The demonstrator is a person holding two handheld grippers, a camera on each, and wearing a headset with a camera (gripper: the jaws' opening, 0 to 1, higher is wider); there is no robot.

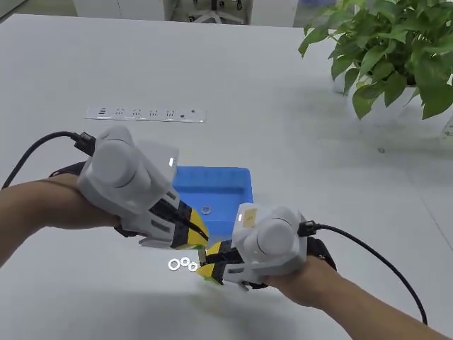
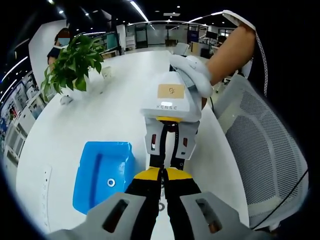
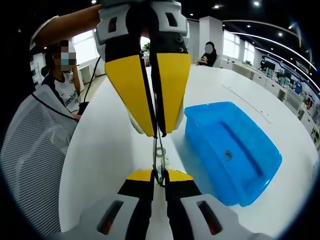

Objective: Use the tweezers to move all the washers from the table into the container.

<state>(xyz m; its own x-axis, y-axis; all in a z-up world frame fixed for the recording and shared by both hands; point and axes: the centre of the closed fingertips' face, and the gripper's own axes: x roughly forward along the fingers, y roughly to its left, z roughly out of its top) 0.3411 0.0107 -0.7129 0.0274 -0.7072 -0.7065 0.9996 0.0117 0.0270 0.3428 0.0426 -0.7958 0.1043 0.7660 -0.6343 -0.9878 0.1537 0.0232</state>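
White table (image 1: 318,212). Potted plant (image 1: 389,49) at 2 o'clock, power strip (image 1: 145,113) at 11 o'clock.

Blue container (image 1: 212,185) at centre, one washer inside (image 1: 205,210) on its floor.

Left gripper (image 1: 199,236) comes in from 9 o'clock, its tips just at 6 o'clock of the container. Jaws clamped together on the tweezers (image 3: 157,142).

Right gripper (image 1: 204,270) comes in from 4 o'clock, tips just at 6 o'clock of the left gripper's tips, the two nose to nose. Its jaws are drawn close with the tweezers' thin end running down between them; can't tell if they pinch it.

Three loose washers (image 1: 184,263) in a touching row on the table, just at 9 o'clock of the right gripper's tips and 7 o'clock of the left's, outside the container. In the right gripper view the tweezers' end sits right at them.
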